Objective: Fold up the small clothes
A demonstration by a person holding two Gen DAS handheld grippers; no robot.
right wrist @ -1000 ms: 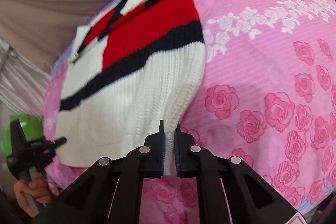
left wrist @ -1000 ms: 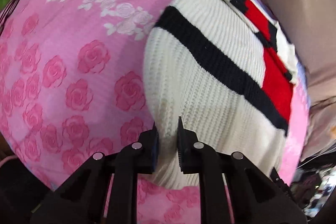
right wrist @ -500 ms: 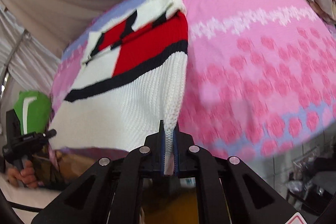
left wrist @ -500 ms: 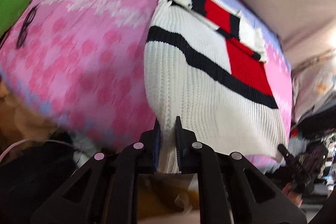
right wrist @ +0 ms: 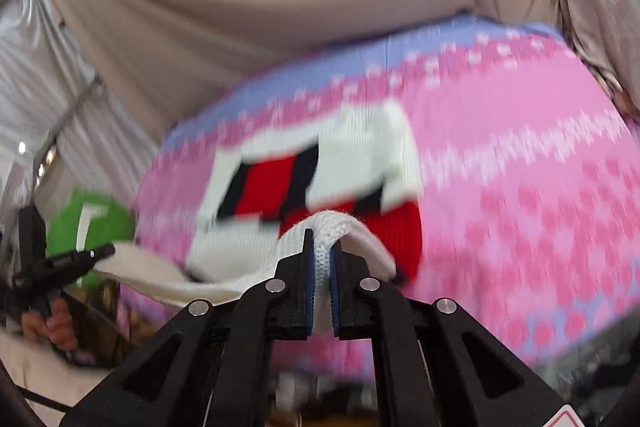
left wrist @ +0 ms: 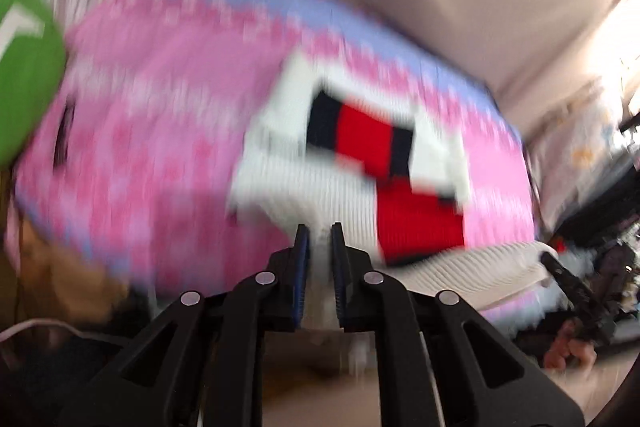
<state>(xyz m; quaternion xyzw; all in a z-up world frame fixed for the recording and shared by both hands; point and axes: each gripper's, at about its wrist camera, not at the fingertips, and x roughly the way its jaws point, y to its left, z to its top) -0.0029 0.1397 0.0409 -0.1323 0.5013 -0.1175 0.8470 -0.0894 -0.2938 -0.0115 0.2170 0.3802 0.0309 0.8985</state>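
A small white knit sweater point(left wrist: 352, 187) with red and navy blocks lies on the pink rose-print sheet point(left wrist: 160, 147). Its white hem is lifted off the sheet and stretched between both grippers. My left gripper point(left wrist: 319, 239) is shut on the hem's left corner. My right gripper point(right wrist: 322, 251) is shut on the hem's right corner, where the thick knit edge point(right wrist: 324, 227) bulges up between the blue pads. The sweater's far part, the collar end point(right wrist: 320, 155), stays flat on the sheet. In the right wrist view the other gripper point(right wrist: 72, 259) shows at the left, in a hand. Both views are motion-blurred.
Beige curtain fabric point(right wrist: 240, 7) hangs behind the sheet-covered surface. A green object point(left wrist: 24, 75) with a white mark sits at the left. The sheet's near edge point(right wrist: 520, 339) drops off below the grippers, with clutter under it.
Both grippers have pulled the hem up and back off the sheet; the cameras now sit lower and farther back, and the lower half of the sweater hangs in the air.
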